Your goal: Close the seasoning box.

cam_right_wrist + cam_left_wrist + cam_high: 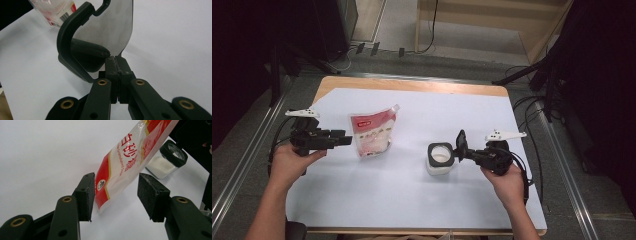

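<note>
On white table | left hand-held gripper apart around sugar pouch | right hand-held gripper clamped on jar lid | jar beside

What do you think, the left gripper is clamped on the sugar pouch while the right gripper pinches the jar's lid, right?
No: the left gripper stands open, pads either side of the sugar pouch, per the left gripper view. The right gripper does pinch the jar's lid.
</note>
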